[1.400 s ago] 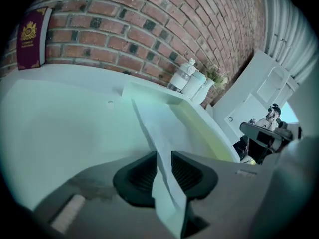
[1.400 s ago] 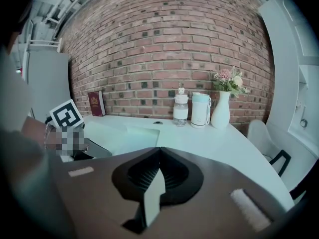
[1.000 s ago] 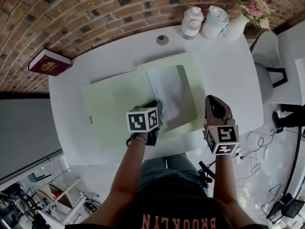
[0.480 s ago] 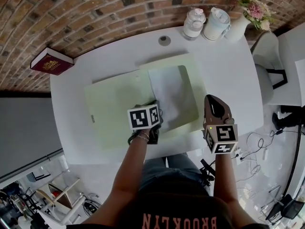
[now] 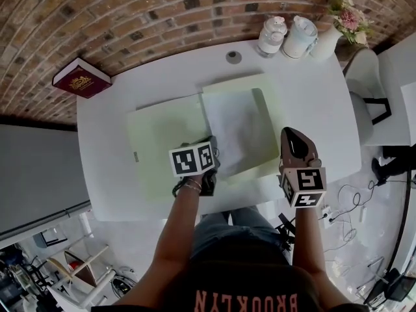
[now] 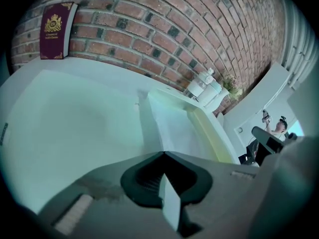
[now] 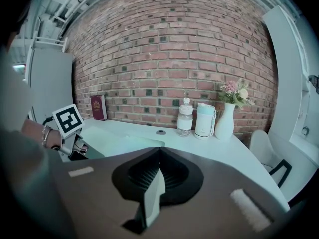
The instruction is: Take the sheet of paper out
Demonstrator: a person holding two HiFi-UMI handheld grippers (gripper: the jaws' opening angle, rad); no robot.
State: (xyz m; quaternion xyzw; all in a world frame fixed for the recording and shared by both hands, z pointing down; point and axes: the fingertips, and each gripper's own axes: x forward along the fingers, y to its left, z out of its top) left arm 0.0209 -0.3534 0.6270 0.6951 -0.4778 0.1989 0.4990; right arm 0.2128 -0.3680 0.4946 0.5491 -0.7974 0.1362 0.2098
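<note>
A white table (image 5: 312, 96) stands against a brick wall (image 5: 162, 5). At its near edge the left gripper (image 6: 162, 154) has its jaws closed on the near corner of the sheet (image 5: 237, 129), which lies on the right half of an open green folder (image 5: 162, 148). The right gripper (image 7: 159, 149), jaws together and empty, hangs beside the folder's right edge. Farther back are a red book (image 5: 81, 78), two bottles (image 5: 272, 36) and a vase (image 5: 325, 41).

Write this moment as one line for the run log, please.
stage: sheet lies in open folder on table | left tongs: shut at sheet's near corner | right tongs: shut, empty, held right of folder
</note>
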